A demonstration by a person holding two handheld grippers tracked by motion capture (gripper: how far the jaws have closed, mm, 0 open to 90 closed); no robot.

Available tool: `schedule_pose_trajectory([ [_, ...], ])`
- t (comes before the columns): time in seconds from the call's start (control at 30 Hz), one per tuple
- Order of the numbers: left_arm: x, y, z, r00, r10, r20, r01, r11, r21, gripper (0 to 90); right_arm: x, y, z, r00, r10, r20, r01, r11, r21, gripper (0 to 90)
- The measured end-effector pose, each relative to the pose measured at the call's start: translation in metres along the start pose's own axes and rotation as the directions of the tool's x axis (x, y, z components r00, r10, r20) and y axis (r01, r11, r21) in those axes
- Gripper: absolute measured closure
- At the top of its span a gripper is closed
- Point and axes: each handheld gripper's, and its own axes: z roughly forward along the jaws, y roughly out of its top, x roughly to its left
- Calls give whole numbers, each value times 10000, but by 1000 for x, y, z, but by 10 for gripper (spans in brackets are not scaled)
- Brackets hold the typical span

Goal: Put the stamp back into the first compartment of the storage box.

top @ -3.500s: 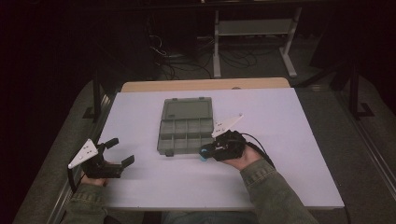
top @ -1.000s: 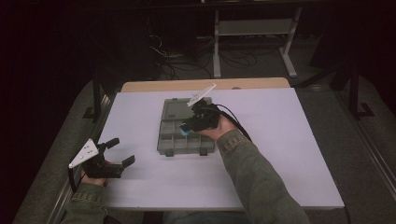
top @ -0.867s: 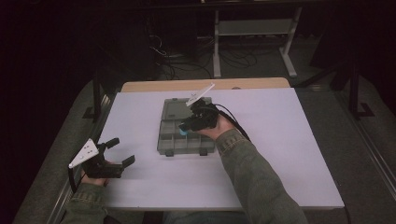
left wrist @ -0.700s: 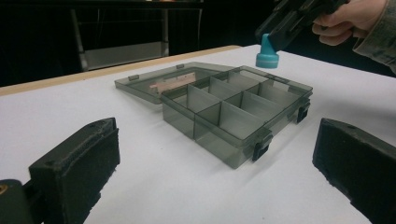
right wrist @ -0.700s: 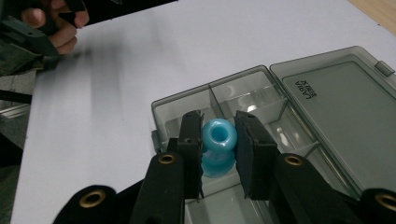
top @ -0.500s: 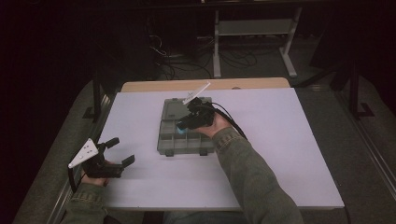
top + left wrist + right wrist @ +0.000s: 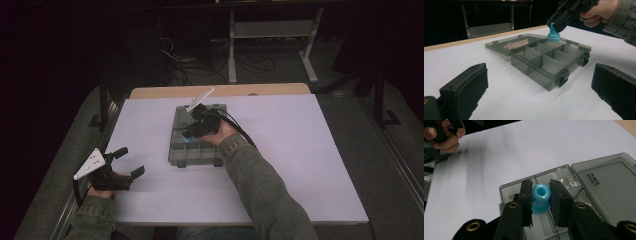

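High view: smoky grey clear plastic organiser box with small divided compartments lies on the white table top, lid folded flat open on its far side. Right gripper hangs over the box's middle, clamped on a small light-blue plastic piece that shows just under the black jaws. Left gripper sits well left of the box near the table's front-left corner, jaws spread wide, nothing in them. Bare table right of the box and in front of it; a light wooden strip runs just behind the lid.

Left gripper view: the box stands ahead between this gripper's two wide-apart black pads, not touching them. The blue piece has a narrow neck and a wider round base; it hangs point-up from the right gripper, base just above a far-side compartment, touching or not cannot be told. Clear white table between pads and box front, where black latches stick out.

Right gripper view: the blue piece is a glossy rounded spool-like shape with a hole in its top end, squeezed at its waist between both pads. Below it an open compartment at the box's corner, close to the box wall. Lid lies just right of it. Open white table beyond the box; the person's left hand is far off.
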Motion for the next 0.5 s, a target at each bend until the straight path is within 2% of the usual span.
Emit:
schedule_pose_trajectory([
  [0.07,0,0,0,10000,10,23,-10,10000,17,3,-3,1,2,9997,-234,3,234,9997,-16,715],
  [0.13,0,0,0,10000,-6,13,6,10000,35,3,-2,2,2,10000,-16,-63,16,10000,5,715],
  [0.37,0,0,0,10000,-8,17,8,10000,32,3,-6,3,5,9998,-166,114,166,9998,-61,715],
  [0.5,0,0,0,10000,25,17,-25,9999,102,3,-8,6,8,9999,-115,41,116,9999,-103,715],
])
